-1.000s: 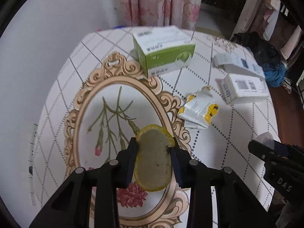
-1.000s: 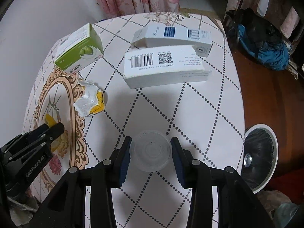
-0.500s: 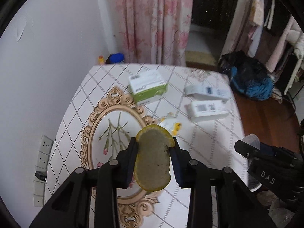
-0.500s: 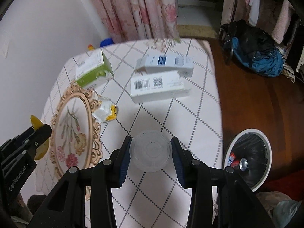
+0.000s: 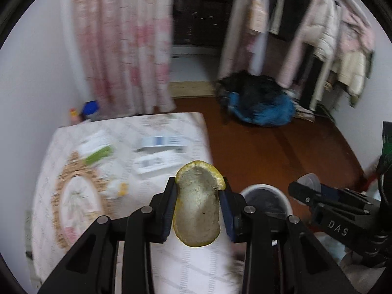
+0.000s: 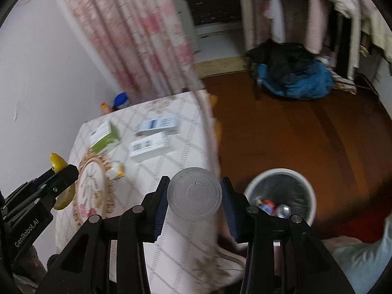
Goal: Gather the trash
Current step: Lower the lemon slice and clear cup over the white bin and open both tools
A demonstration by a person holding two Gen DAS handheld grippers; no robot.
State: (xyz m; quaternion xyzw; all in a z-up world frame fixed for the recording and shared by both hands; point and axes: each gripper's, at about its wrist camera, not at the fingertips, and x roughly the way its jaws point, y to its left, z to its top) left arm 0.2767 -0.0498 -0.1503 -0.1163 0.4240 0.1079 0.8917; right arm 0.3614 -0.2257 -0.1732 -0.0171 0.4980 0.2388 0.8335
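Note:
My left gripper (image 5: 198,183) is shut on a yellow citrus peel (image 5: 197,210), held high over the table's near edge. My right gripper (image 6: 194,183) is shut on a clear plastic cup (image 6: 194,194), its base facing the camera. A white trash bin (image 6: 279,170) lined with a black bag stands on the floor just right of both grippers, with cans inside. The bin's rim (image 5: 262,186) also shows in the left wrist view. On the table (image 6: 171,161) lie a green box (image 6: 105,138), two white boxes (image 6: 152,144) and a crumpled yellow-white wrapper (image 6: 116,171).
A blue and black bag (image 6: 294,76) lies on the brown floor beyond the bin. Pink floral curtains (image 6: 137,31) hang behind the table, and clothes (image 5: 343,36) hang at the far right. A person's denim-clad leg (image 6: 362,257) is at the lower right.
Both grippers have risen and drawn back from over the table, swinging right so the floor and bin come into view. Each keeps its grip on its item.

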